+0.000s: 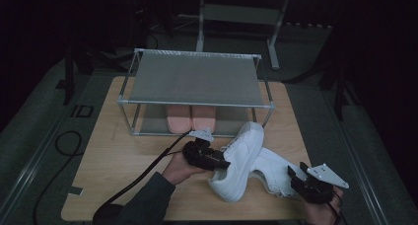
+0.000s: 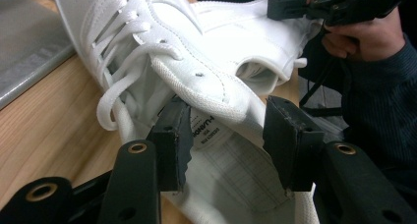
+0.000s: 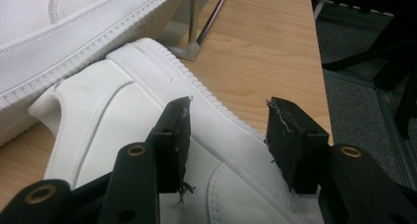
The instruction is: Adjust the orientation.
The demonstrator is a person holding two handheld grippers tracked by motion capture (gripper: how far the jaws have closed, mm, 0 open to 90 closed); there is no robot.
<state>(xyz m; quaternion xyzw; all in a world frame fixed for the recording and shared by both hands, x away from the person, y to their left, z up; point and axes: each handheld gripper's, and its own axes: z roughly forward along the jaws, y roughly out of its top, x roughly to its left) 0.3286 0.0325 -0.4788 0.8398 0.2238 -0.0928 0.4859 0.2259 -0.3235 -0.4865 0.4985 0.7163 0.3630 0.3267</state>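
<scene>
The room is dark around a pale wooden worktop (image 1: 123, 156), where two white sneakers lie near its front edge, the upper sneaker (image 1: 239, 158) leaning across the lower sneaker (image 1: 271, 173) and hiding much of it. The left gripper (image 1: 223, 164) sits wide at the upper sneaker's collar, pads off it, insole print too small to read. The right gripper (image 1: 295, 173) gapes beside the lower sneaker, while pink slippers (image 1: 191, 119) sit half hidden under the metal rack (image 1: 194, 79).

sneakers (image 1: 241, 158): white smooth leather-look, matt, cloth laces | desk (image 1: 123, 156): light wood grain | rack (image 1: 194, 79): metal tubes, grey matt shelf | hand-held gripper pads (image 2: 290, 140): black, rough
</scene>
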